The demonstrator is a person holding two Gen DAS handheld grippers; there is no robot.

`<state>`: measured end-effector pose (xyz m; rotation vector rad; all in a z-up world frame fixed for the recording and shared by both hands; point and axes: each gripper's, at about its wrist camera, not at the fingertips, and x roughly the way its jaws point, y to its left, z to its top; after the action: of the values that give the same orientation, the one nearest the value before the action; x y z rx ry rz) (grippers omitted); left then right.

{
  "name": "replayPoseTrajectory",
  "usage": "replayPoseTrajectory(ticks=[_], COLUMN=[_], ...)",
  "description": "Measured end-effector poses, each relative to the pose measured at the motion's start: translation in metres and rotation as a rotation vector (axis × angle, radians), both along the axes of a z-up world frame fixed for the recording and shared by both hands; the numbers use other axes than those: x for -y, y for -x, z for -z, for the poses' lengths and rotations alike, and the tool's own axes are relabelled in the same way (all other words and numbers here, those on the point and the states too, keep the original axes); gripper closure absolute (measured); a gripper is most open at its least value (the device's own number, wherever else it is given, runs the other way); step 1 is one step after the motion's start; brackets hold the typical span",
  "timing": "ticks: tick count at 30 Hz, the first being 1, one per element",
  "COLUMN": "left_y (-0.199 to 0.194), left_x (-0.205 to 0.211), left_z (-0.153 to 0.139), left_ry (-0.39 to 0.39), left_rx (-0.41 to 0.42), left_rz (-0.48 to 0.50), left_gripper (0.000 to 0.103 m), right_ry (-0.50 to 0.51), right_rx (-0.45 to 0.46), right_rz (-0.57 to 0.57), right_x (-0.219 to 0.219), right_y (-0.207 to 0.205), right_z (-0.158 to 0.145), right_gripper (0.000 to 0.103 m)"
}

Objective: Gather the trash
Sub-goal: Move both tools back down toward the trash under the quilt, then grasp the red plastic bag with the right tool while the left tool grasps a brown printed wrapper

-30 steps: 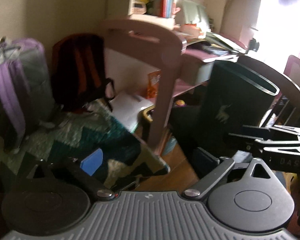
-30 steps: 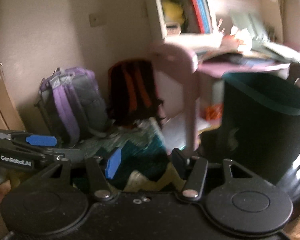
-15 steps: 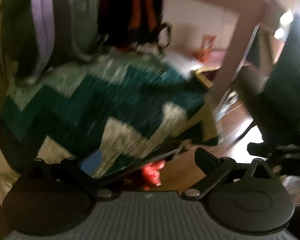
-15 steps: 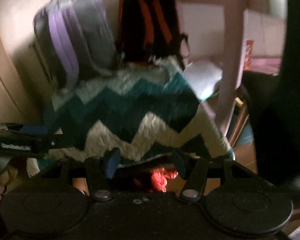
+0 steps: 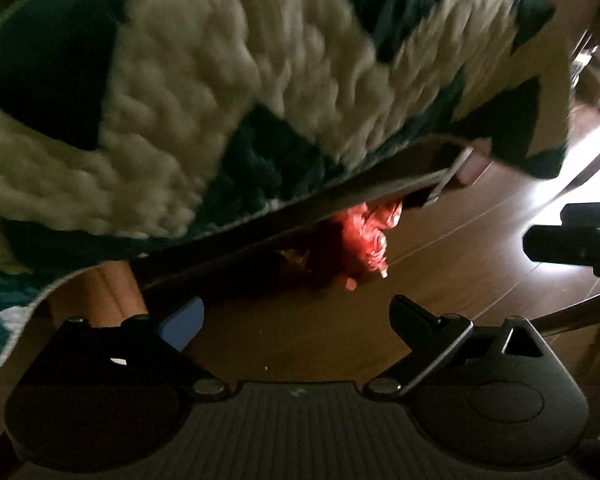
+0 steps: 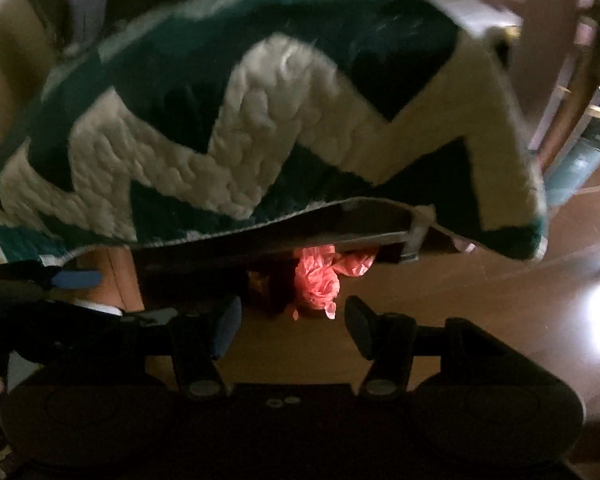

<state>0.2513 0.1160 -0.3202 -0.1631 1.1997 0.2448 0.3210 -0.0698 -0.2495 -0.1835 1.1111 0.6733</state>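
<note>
A crumpled red plastic bag (image 5: 366,236) lies on the wooden floor, half under the edge of a low seat draped with a teal and cream zigzag blanket (image 5: 236,80). It also shows in the right wrist view (image 6: 316,280). My left gripper (image 5: 296,320) is open and empty, a short way in front of the bag. My right gripper (image 6: 292,322) is open and empty, its fingertips just short of the bag. The left gripper shows at the left edge of the right wrist view (image 6: 72,280).
The blanket (image 6: 260,112) hangs over the seat edge just above the bag. A dark seat frame (image 5: 300,208) runs across above it. Wooden floor (image 5: 460,248) lies to the right. A pale desk leg (image 6: 552,20) and a bottle (image 6: 580,164) stand at the far right.
Both grippers have dropped low and moved in toward the floor under the blanket. The backpacks, desk and dark bin have left view. The red bag now sits close in front of both.
</note>
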Motion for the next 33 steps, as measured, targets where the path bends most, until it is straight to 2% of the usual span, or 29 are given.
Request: replayPoseTrajectory(ticks=[6,9,10,14,22,24,27,33], left_y=[-0.024,-0.033,-0.035,-0.040,-0.056,-0.060,-0.066,-0.080], left_x=[-0.008,-0.019,-0.020,-0.022,-0.015,-0.014,-0.015,-0.018], left_z=[0.066,0.096,0.106,0.140,0.181,0.190,0.200,0.215], left_ry=[-0.034,-0.008,0.003,0.001,-0.059,-0.055,-0.058,-0.050], left_rx=[-0.036,-0.049,-0.057,-0.060,-0.038,-0.039,-0.044,-0.042], left_rz=[-0.009,-0.088,-0.103,-0.110,-0.020,0.000,0.013,0.015], left_gripper=[0.004,0.004,0.004,0.004,0.004,0.004,0.011,0.013], right_ry=[0.072,0.073,0.059,0.029,-0.034,-0.032,-0.028,-0.013], right_rx=[-0.047,-0.092,-0.069,-0.106,-0.149,-0.146,-0.145,-0.127], right_rz=[-0.069,-0.064,-0.050,0.000,0.008,0.004,0.001,0.020], right_x=[-0.026,-0.033,-0.036,-0.042,-0.051,-0.055,-0.061,-0.076], right_y=[-0.022,-0.031,-0.035,-0.050,-0.072,-0.077,-0.082,-0.087], right_z=[0.070,0.106,0.118,0.156,0.205,0.213,0.224,0.240], right_gripper=[0.046,0.046,0.046,0.046,0.046,0.046,0.046,0.046])
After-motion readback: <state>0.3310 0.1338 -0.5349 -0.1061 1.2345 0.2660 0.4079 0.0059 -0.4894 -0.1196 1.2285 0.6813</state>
